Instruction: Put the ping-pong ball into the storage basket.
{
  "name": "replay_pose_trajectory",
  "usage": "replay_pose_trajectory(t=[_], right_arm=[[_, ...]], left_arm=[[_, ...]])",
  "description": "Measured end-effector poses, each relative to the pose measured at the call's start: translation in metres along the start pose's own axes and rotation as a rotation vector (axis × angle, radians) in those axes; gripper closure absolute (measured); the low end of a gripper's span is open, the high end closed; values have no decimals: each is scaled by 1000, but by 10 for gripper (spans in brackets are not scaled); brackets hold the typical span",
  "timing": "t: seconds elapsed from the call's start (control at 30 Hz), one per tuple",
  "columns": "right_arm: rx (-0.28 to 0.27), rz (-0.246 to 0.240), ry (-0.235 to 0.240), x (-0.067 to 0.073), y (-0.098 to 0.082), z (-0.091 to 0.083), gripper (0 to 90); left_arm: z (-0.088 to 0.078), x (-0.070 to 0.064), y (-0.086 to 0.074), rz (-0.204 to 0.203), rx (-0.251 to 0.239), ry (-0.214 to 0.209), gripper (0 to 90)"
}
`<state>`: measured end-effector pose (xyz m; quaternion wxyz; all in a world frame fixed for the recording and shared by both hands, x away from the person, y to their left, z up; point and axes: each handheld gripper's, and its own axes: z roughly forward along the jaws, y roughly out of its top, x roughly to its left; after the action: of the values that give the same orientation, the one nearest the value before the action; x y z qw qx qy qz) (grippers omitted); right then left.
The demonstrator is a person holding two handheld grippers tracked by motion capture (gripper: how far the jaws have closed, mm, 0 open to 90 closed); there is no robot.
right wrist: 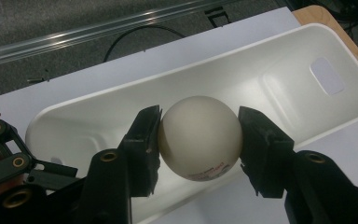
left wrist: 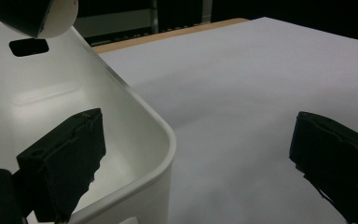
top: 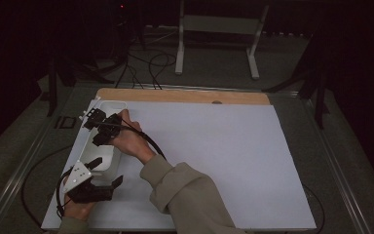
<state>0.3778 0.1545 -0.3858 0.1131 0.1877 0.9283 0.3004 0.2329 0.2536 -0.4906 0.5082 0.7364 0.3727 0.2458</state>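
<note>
while the white bin [top: 108, 105] hugs the sheet's [top: 214, 161] left edge with wide bare sheet to its right, the right gripper [right wrist: 199, 135] clamps a cream ball [right wrist: 199, 135] above the bin; red print on the ball, unreadable. left gripper [left wrist: 191, 163] spread wide, straddling the bin's near corner.

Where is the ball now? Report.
The ball is clamped between the right gripper's jaws, held above the white tray at the table's left side.
</note>
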Motion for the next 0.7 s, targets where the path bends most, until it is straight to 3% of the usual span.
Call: replay_pose_trajectory(t=[0.6,0.67,0.7], right_arm=[[10,16,4,1,0,6,499],[-5,61,22,-1,1,8,235],[-5,71,7,-1,1,9,180]], left_arm=[[0,0,0,-4,-1,-2,41],[0,0,0,-6,-3,-2,41],[0,0,0,-6,-3,-2,41]])
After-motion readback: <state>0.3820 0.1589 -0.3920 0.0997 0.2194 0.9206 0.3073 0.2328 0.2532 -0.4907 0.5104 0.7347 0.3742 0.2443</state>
